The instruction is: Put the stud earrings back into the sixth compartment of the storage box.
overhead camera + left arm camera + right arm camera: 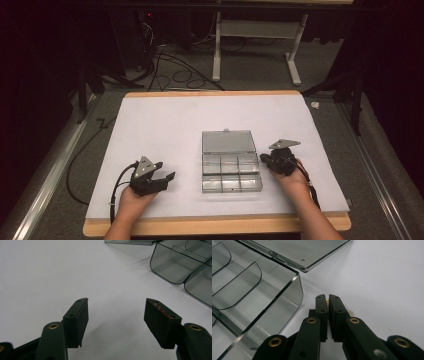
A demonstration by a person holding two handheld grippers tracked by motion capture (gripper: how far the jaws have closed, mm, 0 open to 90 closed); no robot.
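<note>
**Clear compartment box, lid flat open**

White table sheet (165, 125), smooth, no readable writing. Smoky plastic box (231, 172), round-cornered compartments, sits centre-right. Left gripper (165, 172) gapes, empty. Right gripper (328, 298), beside the box, pinches a tiny brass-coloured piece (327, 300).

Wide bare white sheet (165, 125) is lying open left and behind the clear compartment box (231, 172). Its lid (228, 142) is lying flat behind it, blocking that side. Right gripper (276, 161) is sitting just beside the box's right wall, crowding that gap.
</note>
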